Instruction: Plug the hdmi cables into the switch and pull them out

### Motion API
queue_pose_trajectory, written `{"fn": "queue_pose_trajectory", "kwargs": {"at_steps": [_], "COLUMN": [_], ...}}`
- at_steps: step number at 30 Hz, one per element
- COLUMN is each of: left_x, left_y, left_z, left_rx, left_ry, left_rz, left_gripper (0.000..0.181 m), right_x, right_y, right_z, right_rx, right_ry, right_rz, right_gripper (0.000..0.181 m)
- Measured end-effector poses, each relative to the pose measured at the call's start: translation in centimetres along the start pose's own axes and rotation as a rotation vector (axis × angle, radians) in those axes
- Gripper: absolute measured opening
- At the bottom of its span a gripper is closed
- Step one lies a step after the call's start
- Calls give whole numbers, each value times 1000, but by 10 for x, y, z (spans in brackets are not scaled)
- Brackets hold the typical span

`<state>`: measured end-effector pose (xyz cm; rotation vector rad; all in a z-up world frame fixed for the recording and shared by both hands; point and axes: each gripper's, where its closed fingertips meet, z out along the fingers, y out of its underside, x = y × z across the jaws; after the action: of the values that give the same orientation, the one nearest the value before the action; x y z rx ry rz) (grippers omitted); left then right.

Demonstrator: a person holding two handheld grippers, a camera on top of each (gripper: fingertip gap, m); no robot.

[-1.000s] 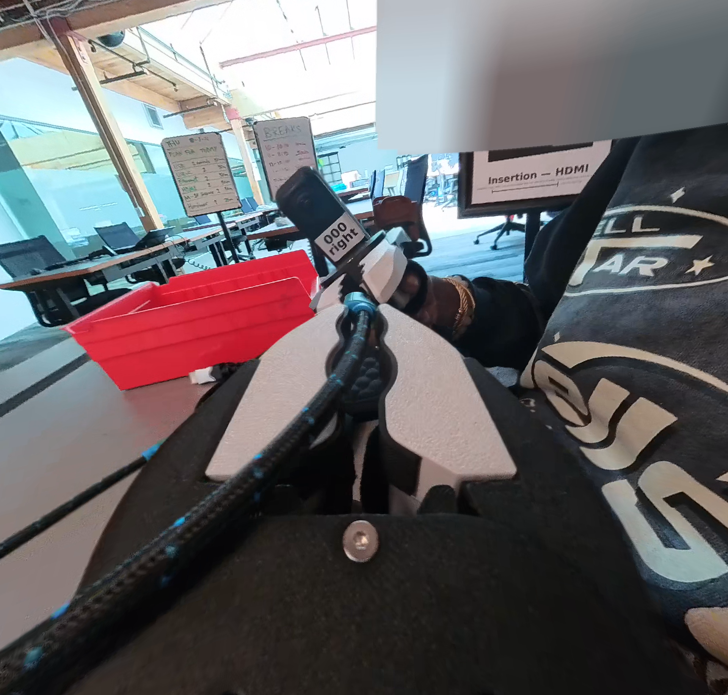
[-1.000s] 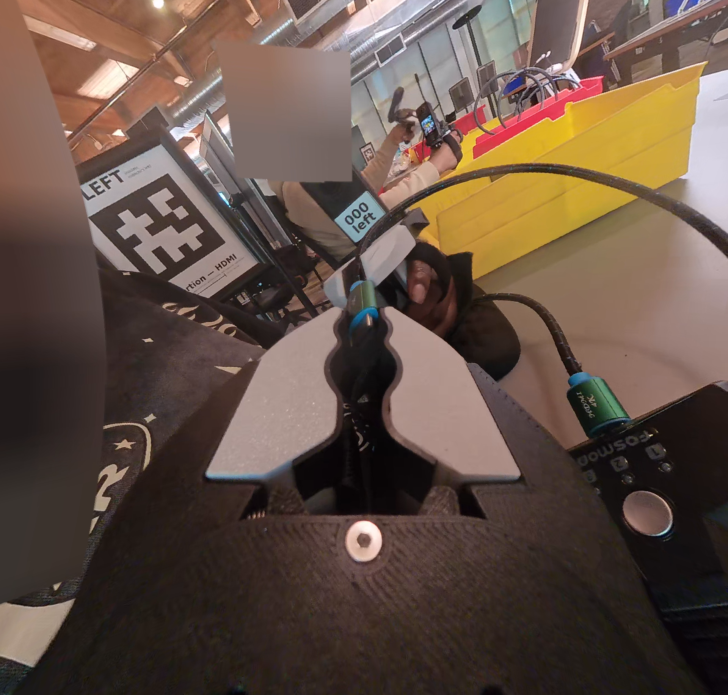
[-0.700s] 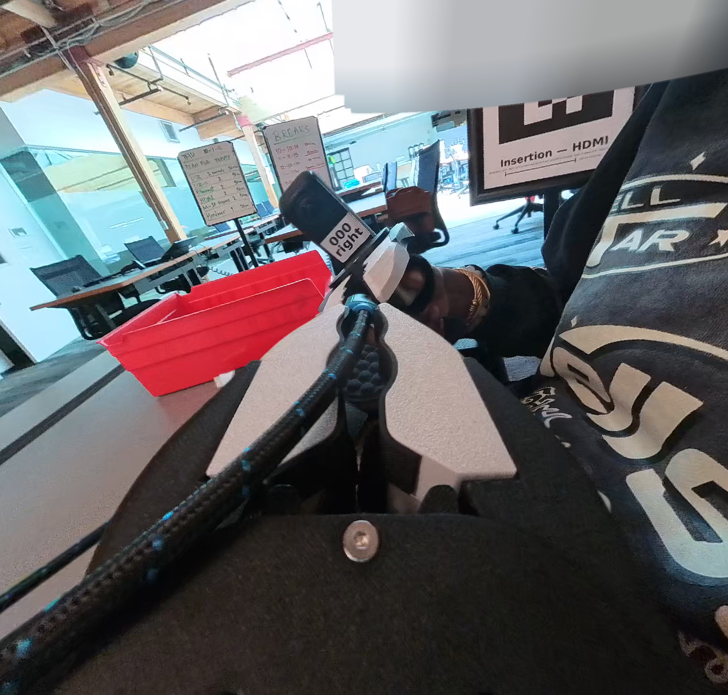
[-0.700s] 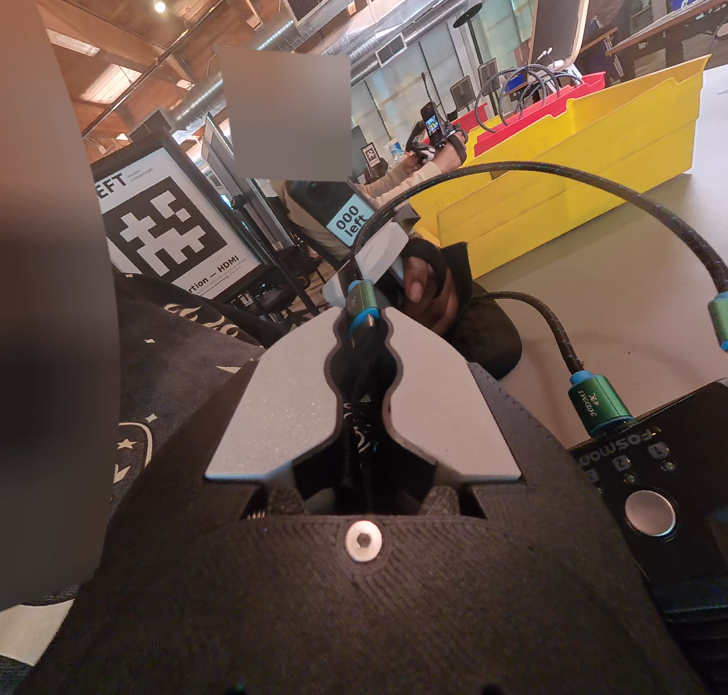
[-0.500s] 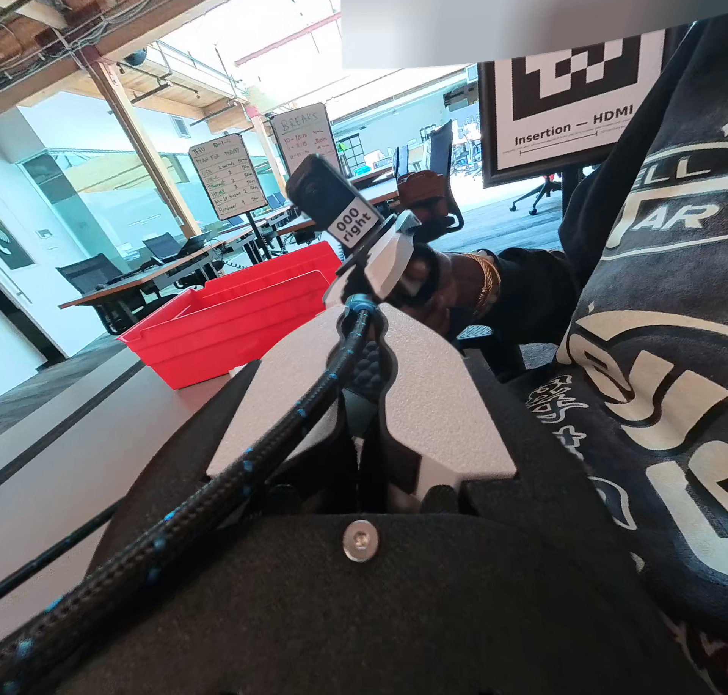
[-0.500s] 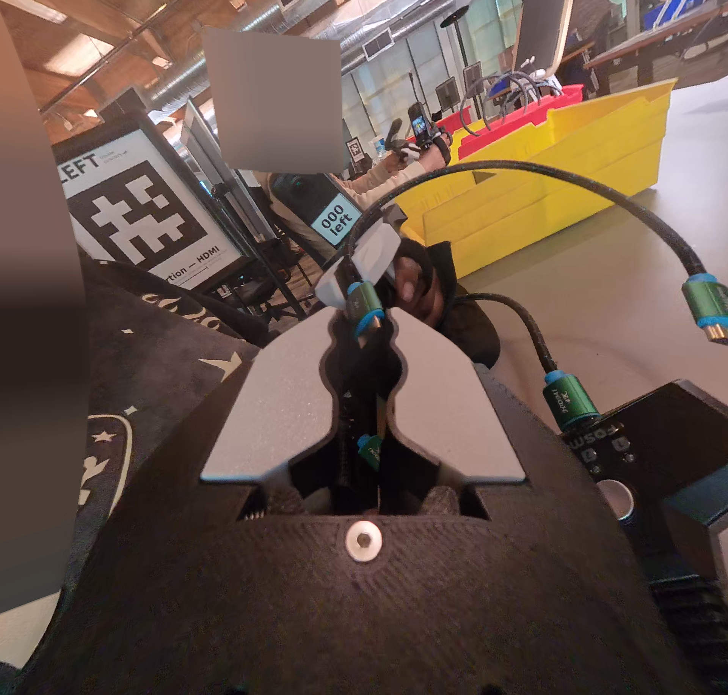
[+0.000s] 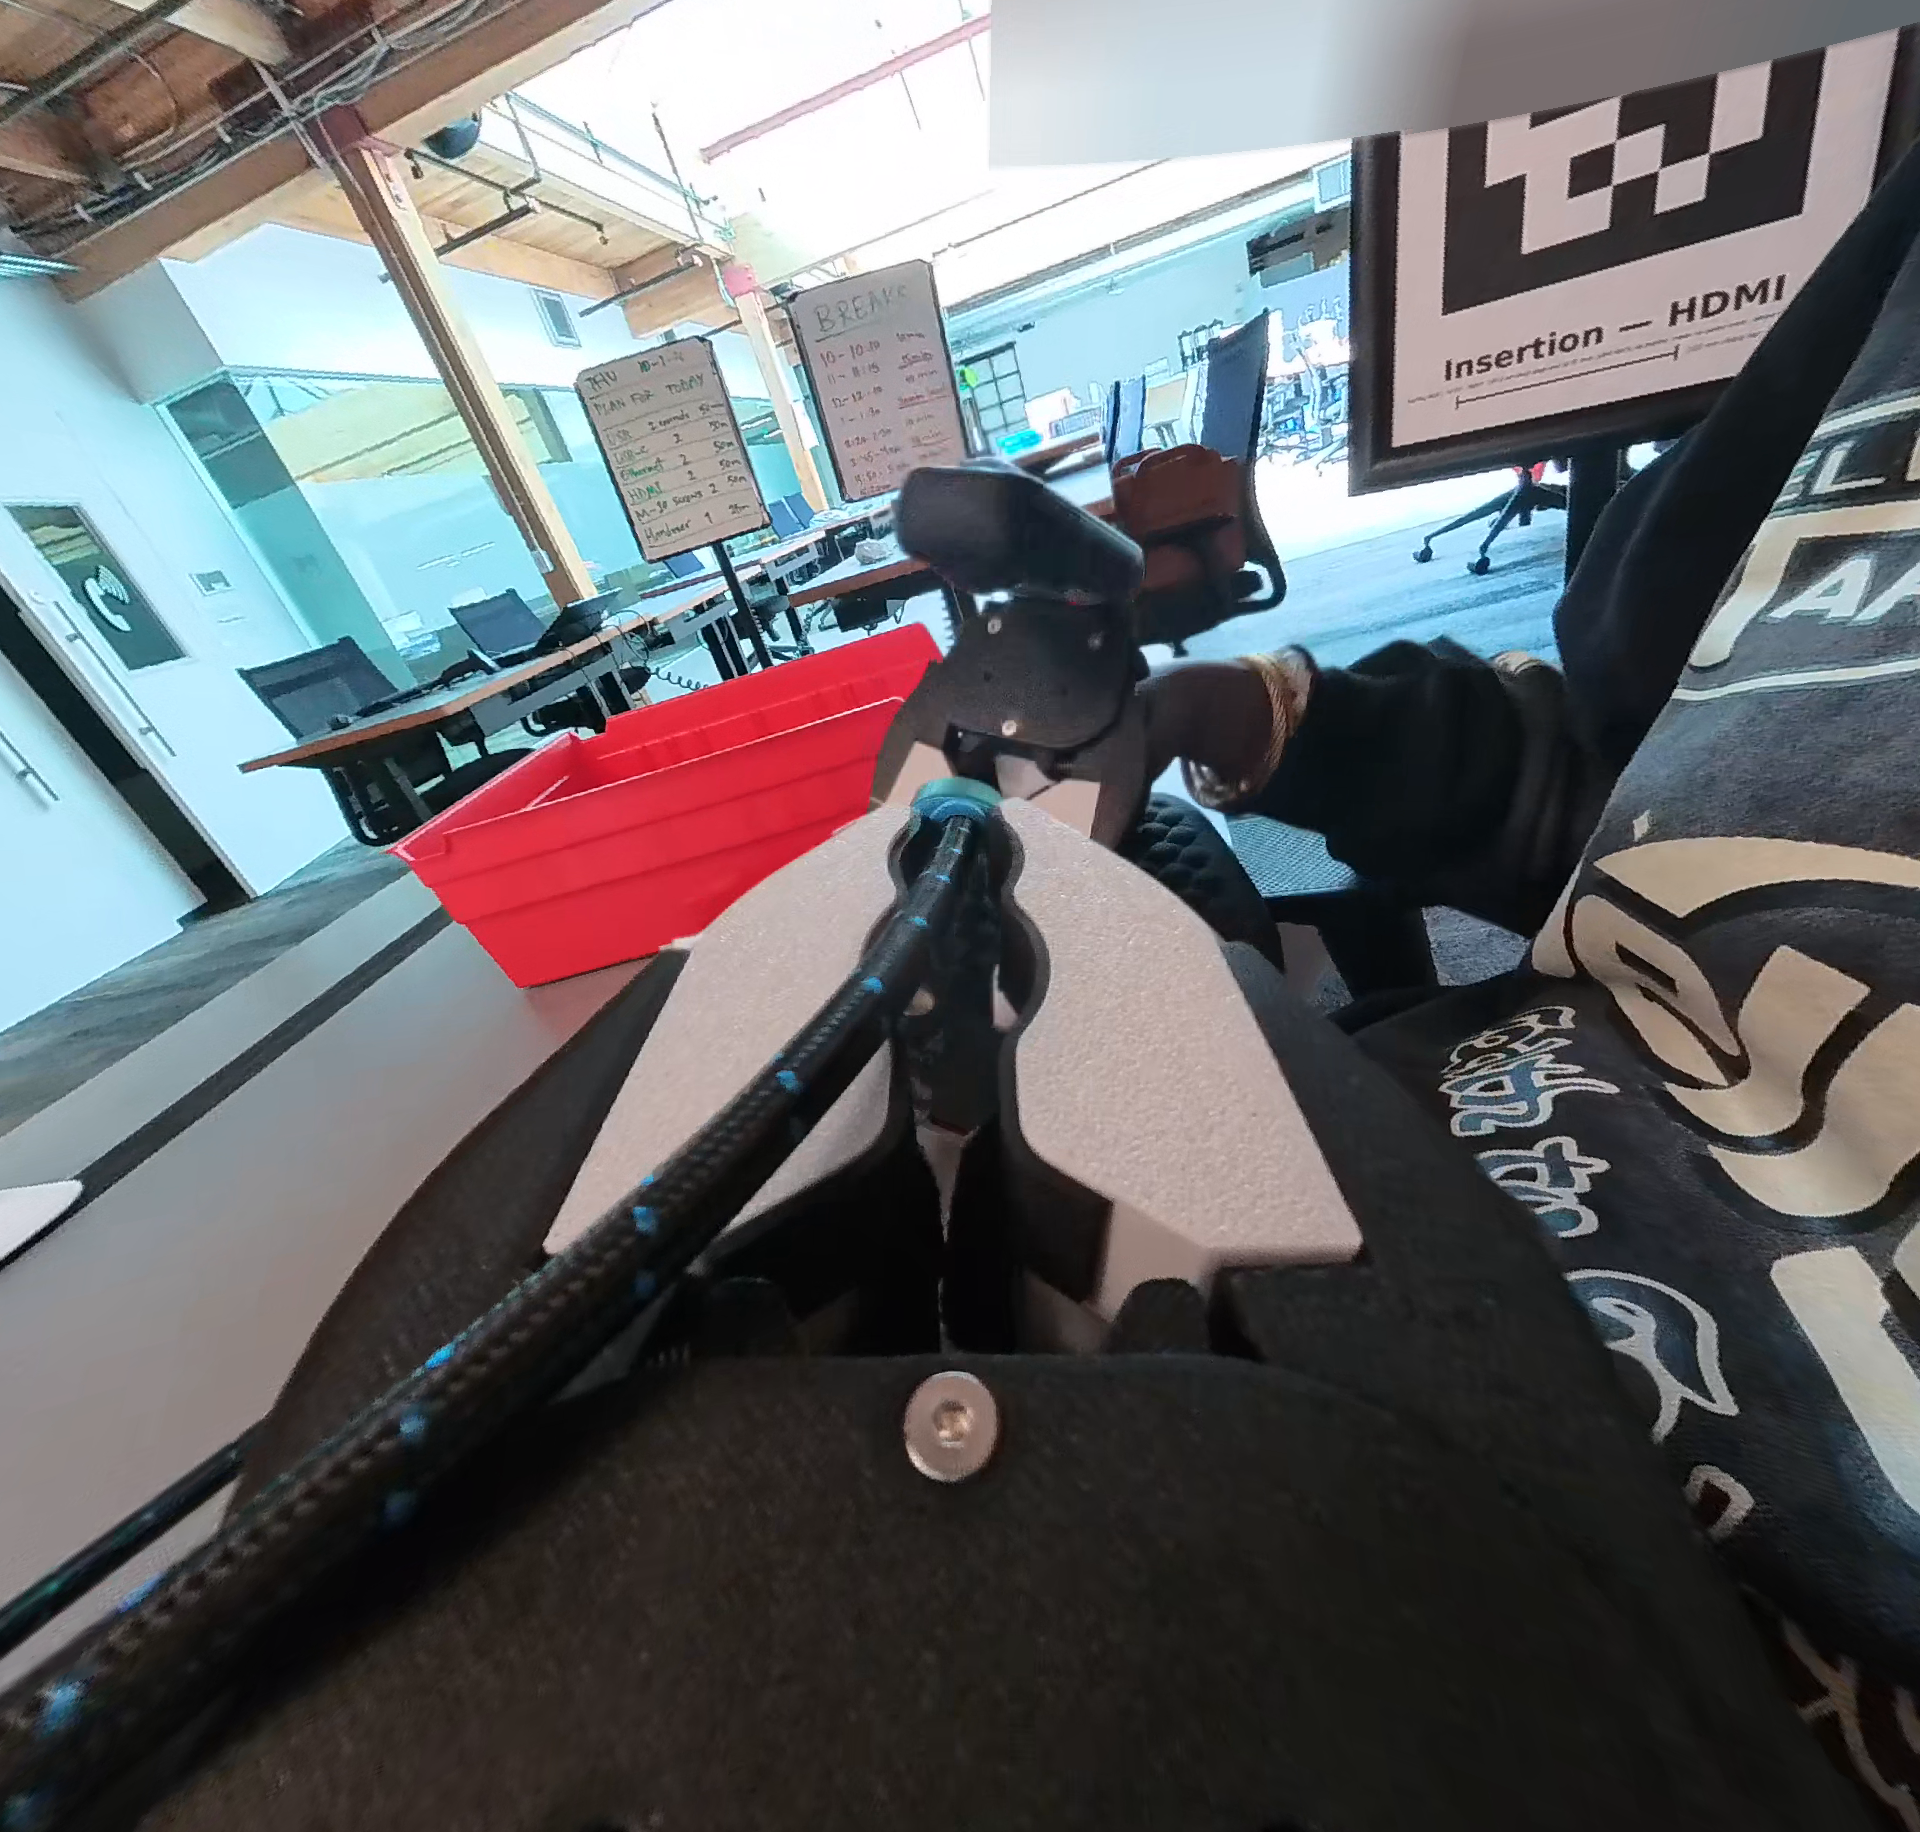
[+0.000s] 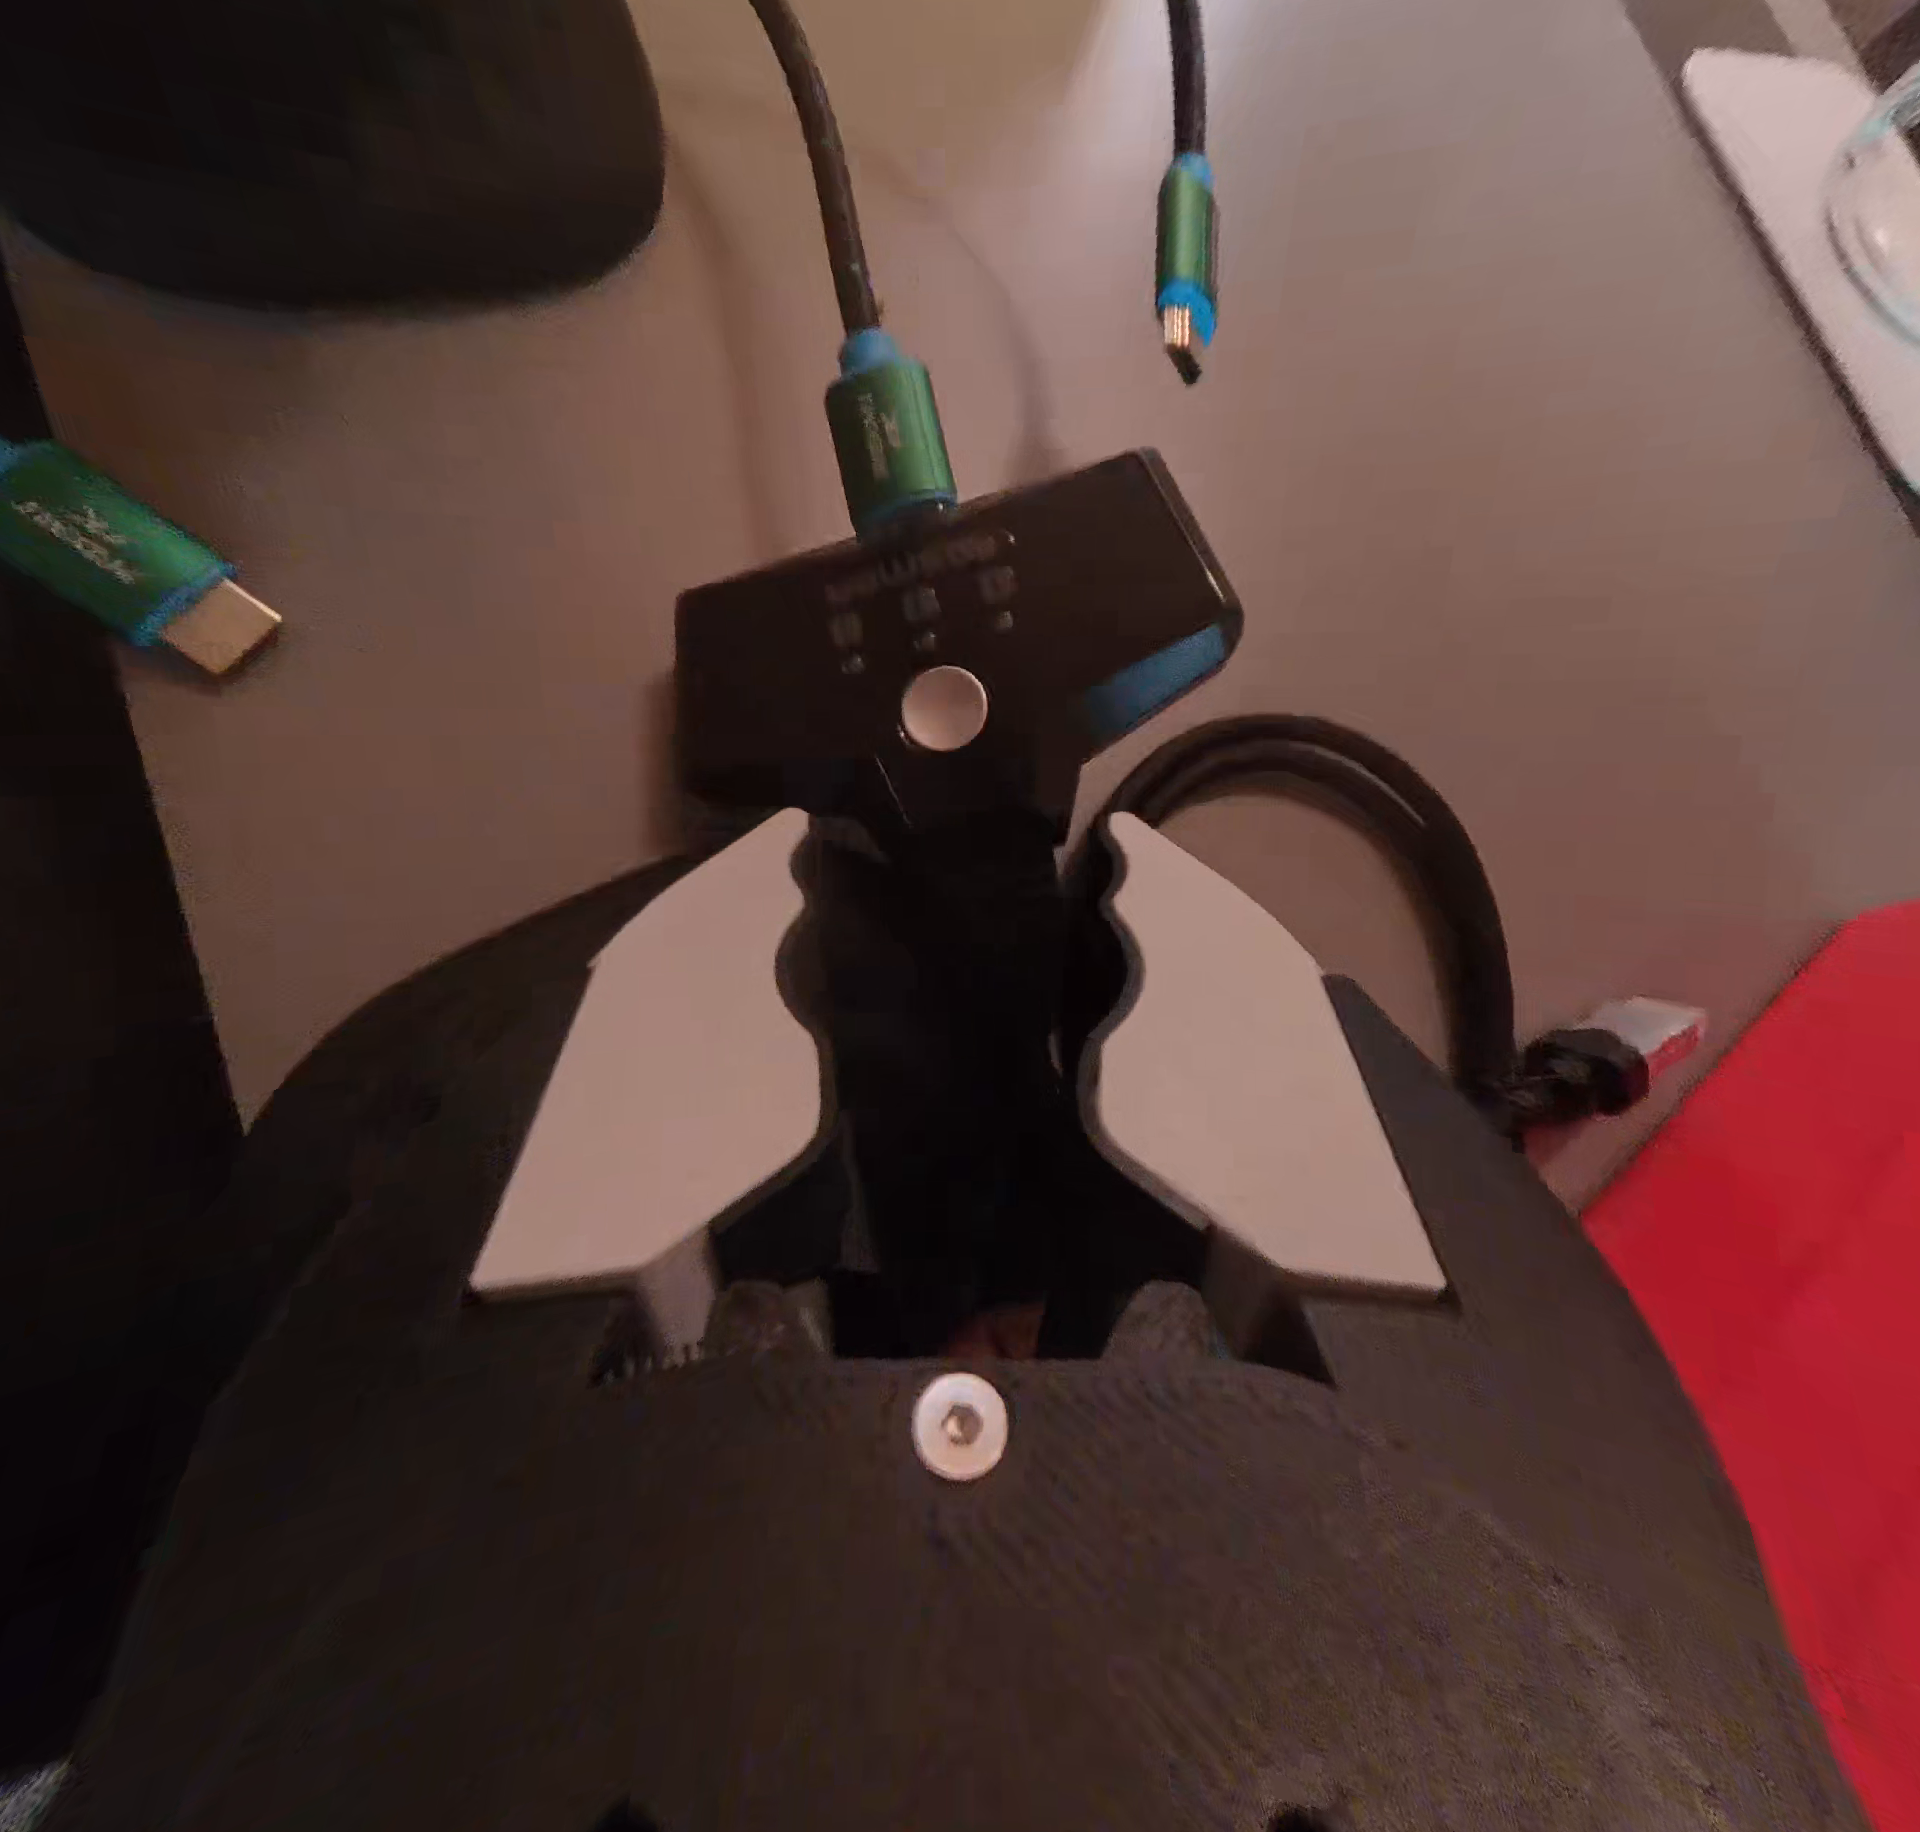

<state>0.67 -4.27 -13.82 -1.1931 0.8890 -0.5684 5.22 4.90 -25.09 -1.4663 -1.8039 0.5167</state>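
Observation:
In the right wrist view the black HDMI switch lies on the grey table. One green HDMI plug is plugged into its far side. A second green plug hangs loose above the table to the right. A third green plug is at the left edge, free. My right gripper points down, open, its jaws on either side of the switch's near end. My left gripper is shut on a braided HDMI cable, a teal plug collar at its tip. The right gripper shows beyond it.
A red bin stands on the table beyond the left gripper, and a red surface is at the right. A coiled black cable lies beside the switch. A white pad is at the far right. A person's dark sweatshirt fills the right.
My right gripper has let go of the green plug, opened, and swung down to point at the switch. My left gripper stays shut on its cable.

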Motion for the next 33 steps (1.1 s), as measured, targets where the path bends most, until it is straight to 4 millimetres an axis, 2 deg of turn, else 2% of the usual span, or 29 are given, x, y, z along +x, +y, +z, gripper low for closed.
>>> {"fn": "queue_pose_trajectory", "kwargs": {"at_steps": [3,7,9,12,15,21,28,33], "left_x": [1,2,3,8,16,21,23,26], "left_y": [-2,-3,-5,-11,-16,6,12,14], "left_z": [0,-1,-2,-5,-6,3,5,5], "left_rx": [11,16,23,59,90,-36,-60,-73], "left_ry": [8,9,13,42,95,115,128,152], "left_rz": [2,20,30,41,38,92,112,93], "left_gripper": [10,10,10,10,10,10,10,10], "right_x": [5,6,7,11,12,-6,-22,-23], "right_y": [4,1,-5,-17,-18,-37,-41,-41], "right_z": [8,9,2,-20,-35,-57,-65,-66], "right_rx": [-35,-27,37,206,303,488,539,549], "right_ry": [54,84,59,-5,-66,-176,-248,-248], "right_rz": [-36,-89,-72,-32,-12,-68,-137,-151], "right_gripper": [38,36,36,35,35,32,30,30]}}
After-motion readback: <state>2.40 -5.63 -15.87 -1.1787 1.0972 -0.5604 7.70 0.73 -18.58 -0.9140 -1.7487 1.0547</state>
